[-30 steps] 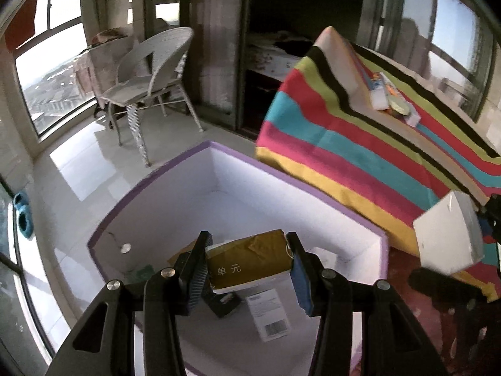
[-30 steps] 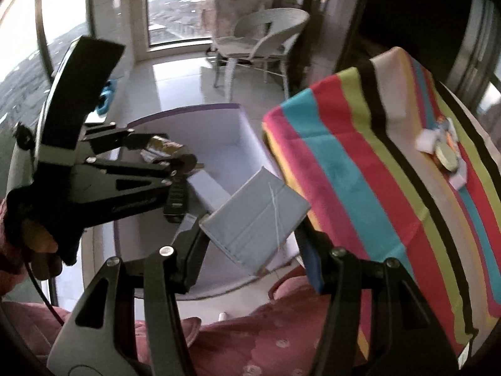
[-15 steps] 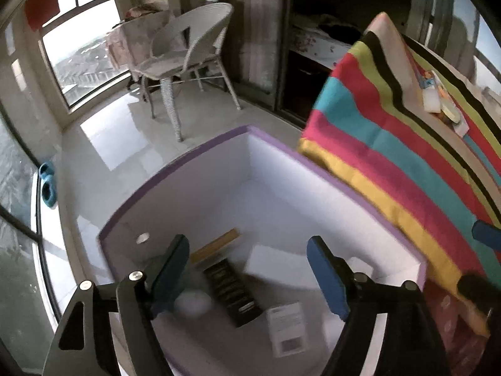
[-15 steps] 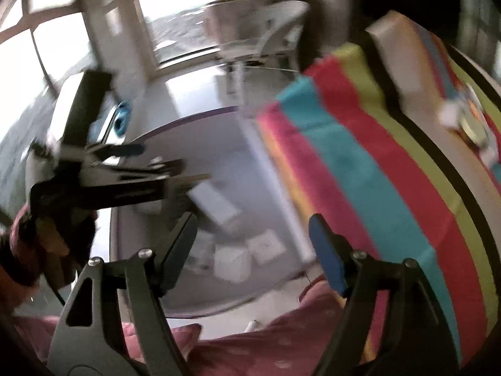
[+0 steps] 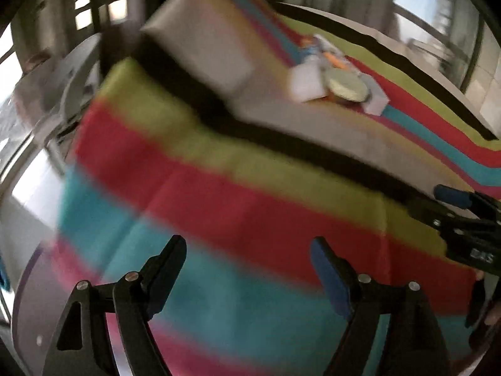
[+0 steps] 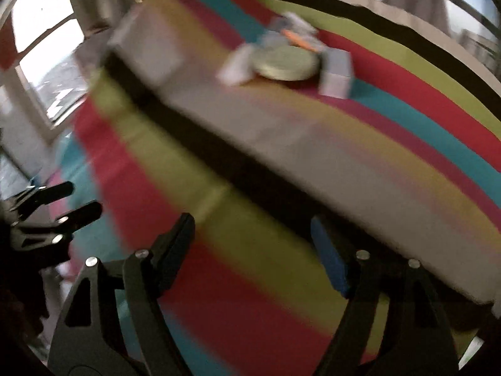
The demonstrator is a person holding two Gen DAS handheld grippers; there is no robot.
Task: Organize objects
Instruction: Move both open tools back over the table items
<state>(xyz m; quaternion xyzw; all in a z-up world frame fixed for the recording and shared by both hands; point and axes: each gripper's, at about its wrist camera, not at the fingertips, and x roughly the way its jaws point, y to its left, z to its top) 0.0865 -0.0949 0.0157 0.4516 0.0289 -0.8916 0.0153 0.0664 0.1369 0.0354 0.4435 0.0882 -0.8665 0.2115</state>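
Note:
Both views are blurred by motion. A small heap of objects lies on the striped cloth: a round pale green tin (image 5: 345,86) (image 6: 285,62), a white box (image 5: 305,83) (image 6: 236,67) to its left, a grey box (image 5: 377,100) (image 6: 336,75) to its right, and something orange (image 6: 296,39) behind. My left gripper (image 5: 249,264) is open and empty, over the cloth's hanging side. My right gripper (image 6: 252,239) is open and empty, nearer the heap; it also shows in the left wrist view (image 5: 454,197). The left gripper shows at the left edge of the right wrist view (image 6: 69,200).
The striped cloth (image 5: 250,206) (image 6: 219,282) covers a raised table-like surface and hangs down its side. The purple rim of the white bin (image 5: 28,269) shows at lower left. Windows (image 6: 50,72) lie behind.
Both grippers let go of their boxes into the white bin and opened. Both have since swung up and right from the bin toward the heap on the striped cloth.

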